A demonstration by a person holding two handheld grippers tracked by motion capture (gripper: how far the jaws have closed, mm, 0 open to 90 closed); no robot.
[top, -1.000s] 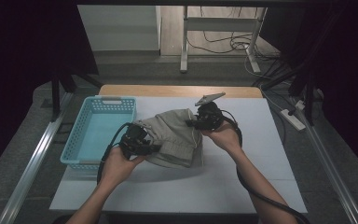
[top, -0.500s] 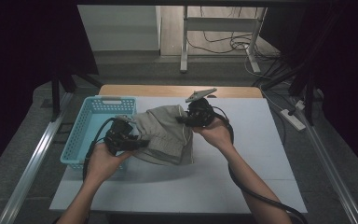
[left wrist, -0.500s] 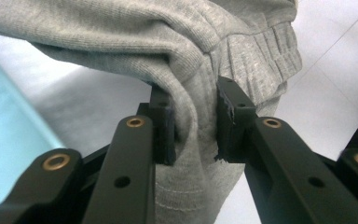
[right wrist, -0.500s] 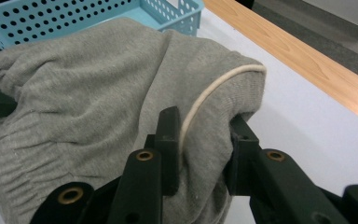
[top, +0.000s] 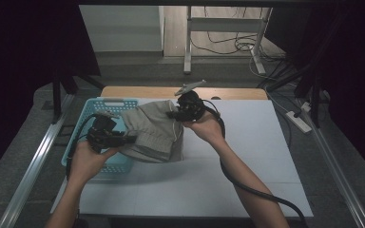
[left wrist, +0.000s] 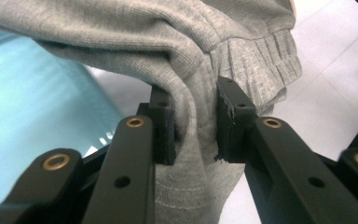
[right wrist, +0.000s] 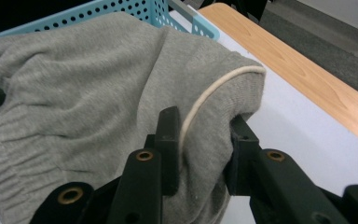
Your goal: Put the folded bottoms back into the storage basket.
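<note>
Grey knit garment carried toward basket

Grey garment (top: 154, 133) hangs lifted near the worktop's (top: 247, 142) left edge; left hand-held gripper (left wrist: 193, 121) pinches a fold, right hand-held gripper (right wrist: 200, 140) pinches its piped edge; transfer step, probably; next: lower into blue basket (top: 83, 123), then release.

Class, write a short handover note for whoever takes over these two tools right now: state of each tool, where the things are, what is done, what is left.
Left tool: shut on the folded grey garment.
Right tool: shut on its other end, beside the cream cord.
Garment: lifted between both tools, partly over the blue basket, partly over the white table.
Done: garment folded and gripped.
Left, probably: lower it into the basket, release.
</note>
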